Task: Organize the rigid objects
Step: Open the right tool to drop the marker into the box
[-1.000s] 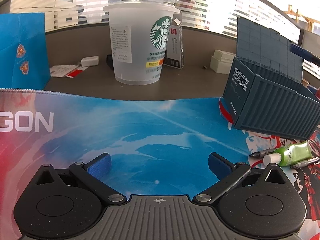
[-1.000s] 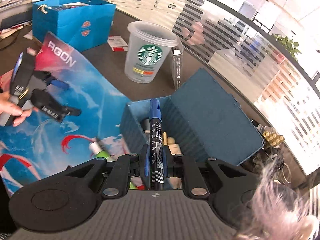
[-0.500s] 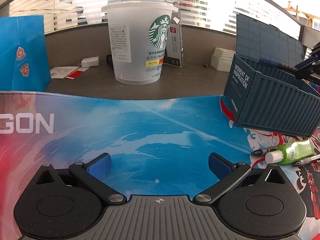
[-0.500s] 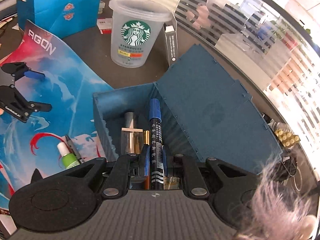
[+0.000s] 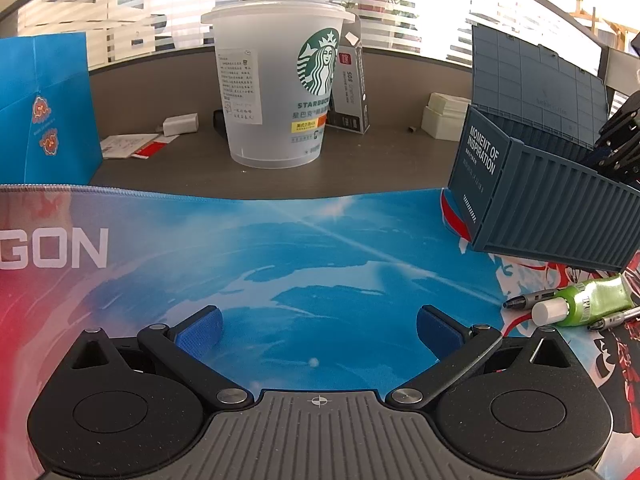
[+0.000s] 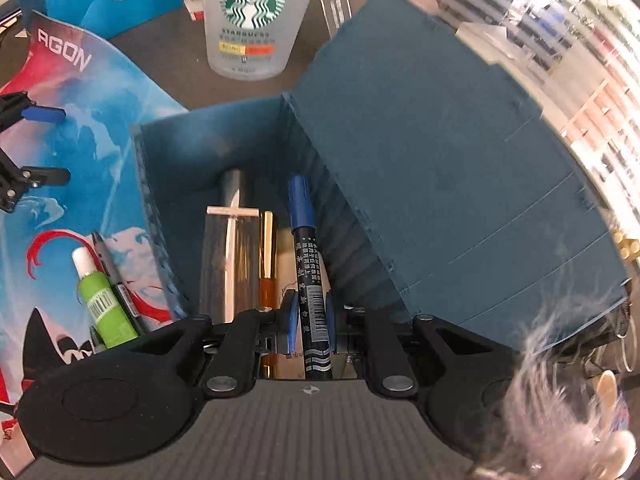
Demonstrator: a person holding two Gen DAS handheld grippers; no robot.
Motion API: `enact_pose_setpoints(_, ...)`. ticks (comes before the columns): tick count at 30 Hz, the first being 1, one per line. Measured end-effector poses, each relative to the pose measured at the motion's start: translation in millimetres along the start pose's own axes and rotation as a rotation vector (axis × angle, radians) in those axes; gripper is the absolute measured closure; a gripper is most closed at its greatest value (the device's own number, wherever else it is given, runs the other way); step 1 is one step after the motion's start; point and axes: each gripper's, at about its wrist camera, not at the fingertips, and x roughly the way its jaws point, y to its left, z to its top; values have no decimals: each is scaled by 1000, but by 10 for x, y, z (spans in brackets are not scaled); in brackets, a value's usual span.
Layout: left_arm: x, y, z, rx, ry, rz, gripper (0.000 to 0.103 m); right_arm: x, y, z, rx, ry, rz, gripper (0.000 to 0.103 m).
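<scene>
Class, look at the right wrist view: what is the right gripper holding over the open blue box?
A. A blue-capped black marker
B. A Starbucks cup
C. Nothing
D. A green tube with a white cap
A: the right gripper is shut on the marker, whose blue cap points into the blue box.

Grey-brown counter half covered by a printed mat

The blue-and-red mat fills the lower frame of the left wrist view; the blue container box sits at its right edge, with a green tube and two pens below it. Behind, on bare counter: plastic cup at top centre, blue paper bag at left, a small carton, white boxes, a charger and cards.
</scene>
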Motion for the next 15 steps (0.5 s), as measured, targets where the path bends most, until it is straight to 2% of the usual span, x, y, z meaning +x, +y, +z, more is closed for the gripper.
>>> enact_pose_setpoints(10,1,-3,-4,1,0,1,0,135,-86,-54,21,13,0,88)
enact_pose_setpoints(12,1,-4,-3,1,0,1,0,115,-86,-60,25,-3,-27,76)
enact_pose_setpoints(15,-1,-2,-3,-1,0,0,0,-26,-95,-67,46,-46,-31,72)
